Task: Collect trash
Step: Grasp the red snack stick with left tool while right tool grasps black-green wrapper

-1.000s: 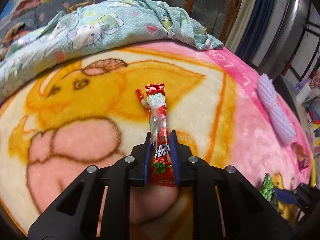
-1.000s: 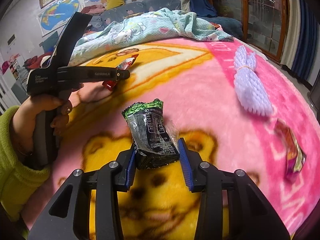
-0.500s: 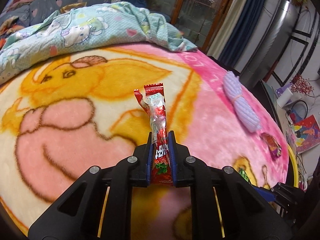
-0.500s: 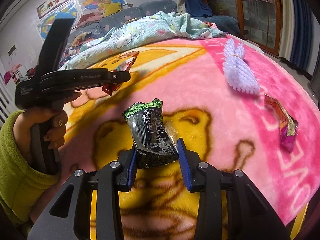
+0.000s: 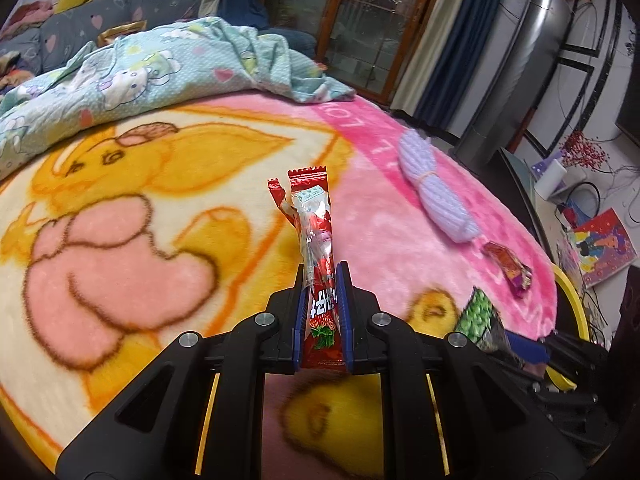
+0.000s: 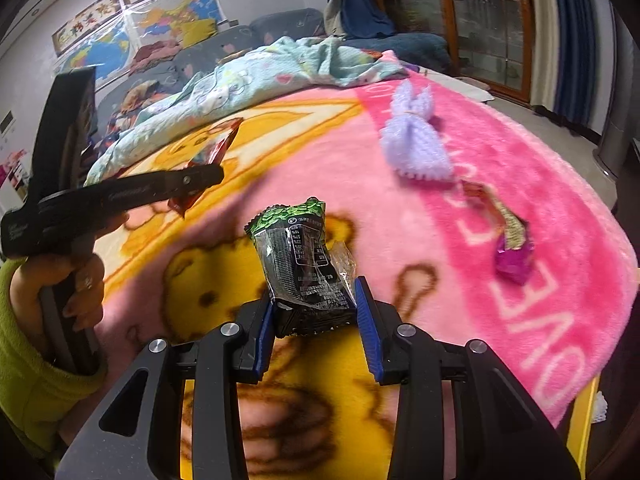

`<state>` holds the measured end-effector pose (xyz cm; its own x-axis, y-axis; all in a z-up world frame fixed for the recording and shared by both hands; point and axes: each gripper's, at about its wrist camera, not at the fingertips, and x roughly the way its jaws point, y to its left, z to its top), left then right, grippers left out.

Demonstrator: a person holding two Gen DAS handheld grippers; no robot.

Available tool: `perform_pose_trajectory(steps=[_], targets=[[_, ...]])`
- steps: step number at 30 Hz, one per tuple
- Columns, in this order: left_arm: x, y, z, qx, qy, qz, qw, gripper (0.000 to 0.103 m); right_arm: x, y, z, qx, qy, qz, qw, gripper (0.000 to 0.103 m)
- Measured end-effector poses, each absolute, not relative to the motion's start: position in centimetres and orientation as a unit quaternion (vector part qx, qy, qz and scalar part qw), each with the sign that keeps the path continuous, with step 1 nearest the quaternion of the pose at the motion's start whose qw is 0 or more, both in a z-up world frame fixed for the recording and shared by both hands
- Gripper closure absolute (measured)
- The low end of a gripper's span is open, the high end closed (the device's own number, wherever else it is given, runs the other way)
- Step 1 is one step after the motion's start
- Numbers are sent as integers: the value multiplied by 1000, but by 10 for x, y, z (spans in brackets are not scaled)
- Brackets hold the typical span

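Note:
My left gripper (image 5: 322, 280) is shut on a long red wrapper (image 5: 314, 240) that sticks up and forward from its blue pads, held above the blanket. From the right wrist view that same left gripper (image 6: 208, 176) shows at the left, gripped by a hand, with the red wrapper (image 6: 212, 152) in it. My right gripper (image 6: 316, 300) is shut on a crumpled black-and-green snack bag (image 6: 300, 256); that bag (image 5: 478, 316) also peeks in at the lower right of the left wrist view. A purple-and-red candy wrapper (image 6: 510, 244) (image 5: 508, 268) lies on the pink part of the blanket.
A pink and yellow cartoon blanket (image 5: 140, 240) covers the surface. A lilac foam net bundle (image 5: 436, 192) (image 6: 416, 140) lies on it at the right. A rumpled light-blue quilt (image 5: 152, 68) is heaped at the far side. Beyond the right edge are floor clutter and a silver column (image 5: 516, 72).
Both grippers have travelled right over the blanket, each keeping its wrapper. The lilac bundle and the purple wrapper now sit closer to the middle of both views.

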<state>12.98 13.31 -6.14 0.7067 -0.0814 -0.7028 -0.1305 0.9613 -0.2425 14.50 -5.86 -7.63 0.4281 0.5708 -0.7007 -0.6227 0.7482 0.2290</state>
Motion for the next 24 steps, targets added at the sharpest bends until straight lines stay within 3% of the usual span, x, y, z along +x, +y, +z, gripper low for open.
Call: perform_pose_trajectory(steps=[24], targets=[[114,48,-27,-104,350,-81,927,94,159,-138,-39,-23,372,279,885,68]])
